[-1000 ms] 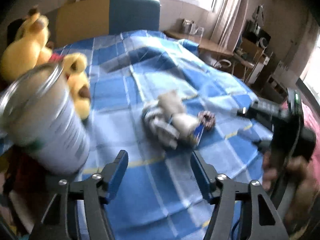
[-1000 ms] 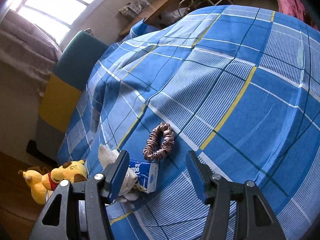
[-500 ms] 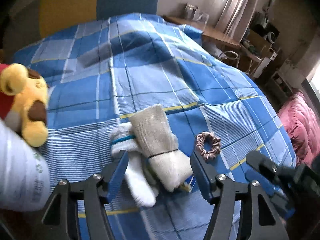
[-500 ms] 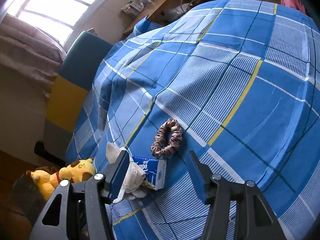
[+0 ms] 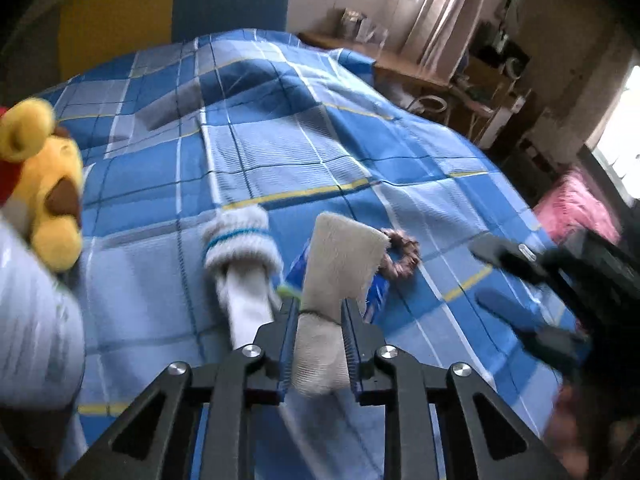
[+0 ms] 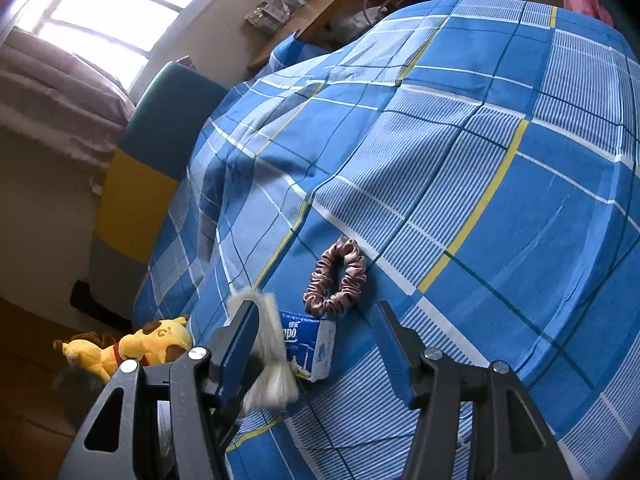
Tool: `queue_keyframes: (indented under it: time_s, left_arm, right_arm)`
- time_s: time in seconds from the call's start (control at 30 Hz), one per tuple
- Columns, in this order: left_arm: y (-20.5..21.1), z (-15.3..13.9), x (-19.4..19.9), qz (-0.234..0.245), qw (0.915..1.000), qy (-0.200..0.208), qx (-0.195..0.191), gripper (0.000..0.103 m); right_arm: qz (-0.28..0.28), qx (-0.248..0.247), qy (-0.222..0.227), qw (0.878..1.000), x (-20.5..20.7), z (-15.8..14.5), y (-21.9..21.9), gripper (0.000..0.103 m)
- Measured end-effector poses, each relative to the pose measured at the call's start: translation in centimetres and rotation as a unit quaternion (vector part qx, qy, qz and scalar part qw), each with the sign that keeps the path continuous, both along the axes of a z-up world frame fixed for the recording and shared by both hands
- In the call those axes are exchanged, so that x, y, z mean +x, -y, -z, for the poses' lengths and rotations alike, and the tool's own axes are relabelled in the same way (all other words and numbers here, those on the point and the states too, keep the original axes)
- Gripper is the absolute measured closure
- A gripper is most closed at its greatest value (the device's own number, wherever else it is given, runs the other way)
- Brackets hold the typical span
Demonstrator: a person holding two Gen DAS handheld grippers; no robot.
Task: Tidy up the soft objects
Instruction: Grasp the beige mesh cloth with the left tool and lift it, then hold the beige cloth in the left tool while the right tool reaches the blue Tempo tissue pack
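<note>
Since the earlier frame, the left gripper [image 5: 318, 334] has dropped onto the cream sock [image 5: 336, 276], its jaws closing with the sock pinched between them; the sock's long axis runs straight ahead over the plaid bedspread [image 5: 280, 152]. Nearby, the right gripper [image 6: 316, 344] hovers apart, empty.

Cream sock [image 5: 340, 264], scrunchie [image 6: 336, 278] on bedspread [image 6: 520, 200]

Both tools are built of matt black plastic arms with triangular cut-outs and round silver screws at the joints. The left tongs [image 5: 319, 320] end in two flat black fingers lined inside with ribbed blue pads. The right tongs [image 6: 316, 344] match them, with long blue pads [image 6: 238, 350] on the inner faces and shiny screw heads along the linkage.
</note>
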State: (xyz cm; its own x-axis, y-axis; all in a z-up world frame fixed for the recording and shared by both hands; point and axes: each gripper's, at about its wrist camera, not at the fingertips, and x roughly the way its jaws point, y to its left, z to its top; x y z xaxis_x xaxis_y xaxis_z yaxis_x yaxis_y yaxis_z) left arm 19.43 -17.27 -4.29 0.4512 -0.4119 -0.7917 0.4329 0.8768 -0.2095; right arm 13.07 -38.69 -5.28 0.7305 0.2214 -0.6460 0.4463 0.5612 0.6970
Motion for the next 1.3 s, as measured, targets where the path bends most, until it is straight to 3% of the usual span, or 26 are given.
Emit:
queue_keyframes:
  time_s: [0.03,0.1,0.27,0.43,0.5,0.6,0.63,1.0,1.07,1.1,1.3]
  left_arm:
    - [-0.7,-0.1,-1.1,0.005,1.0000,0.005,0.004,0.093]
    - [-1.9,-0.1,-3.0,0.010,0.9999,0.006,0.009,0.097]
    - [-4.6,0.8,-7.7,0.022,0.9995,-0.003,0.023,0.098]
    - [-5.3,1.0,-8.0,0.015,0.9993,-0.005,0.033,0.098]
    - [-4.7,0.6,-7.6,0.022,0.9993,0.004,0.030,0.092]
    - [-3.2,0.9,-6.4,0.031,0.9984,0.022,0.043,0.063]
    - [-2.8,1.1,-5.8,0.034,0.9982,0.022,0.045,0.060]
    - [3.2,3.7,-0.8,0.057,0.9952,0.016,0.078,0.054]
    - [3.6,4.1,-0.2,0.054,0.9954,0.009,0.079,0.055]
    - [3.8,4.3,0.0,0.053,0.9954,0.003,0.079,0.062]
    - [2.0,4.0,-2.3,0.056,0.9966,-0.004,0.060,0.063]
  right_arm:
    - [0.002,0.000,-0.001,1.000,-0.1,0.0,0.1,0.044]
    - [0.003,-0.002,-0.004,1.000,-0.1,0.1,0.1,0.044]
    - [-0.003,-0.012,-0.012,1.000,0.1,0.2,-0.2,0.044]
    - [-0.005,-0.022,-0.022,0.999,0.1,0.3,-0.5,0.044]
    - [-0.004,-0.023,-0.024,0.999,0.0,0.3,-0.4,0.044]
    - [0.000,-0.018,-0.027,0.999,-0.1,0.4,-0.3,0.044]
    - [0.000,-0.016,-0.029,0.999,-0.1,0.5,-0.2,0.044]
    - [-0.003,0.004,-0.022,1.000,0.1,0.8,0.0,0.044]
    - [-0.001,0.005,-0.020,1.000,0.1,0.7,0.0,0.044]
    - [0.000,0.006,-0.019,1.000,0.1,0.7,0.1,0.044]
    - [0.007,0.006,-0.019,1.000,0.0,0.8,0.3,0.044]
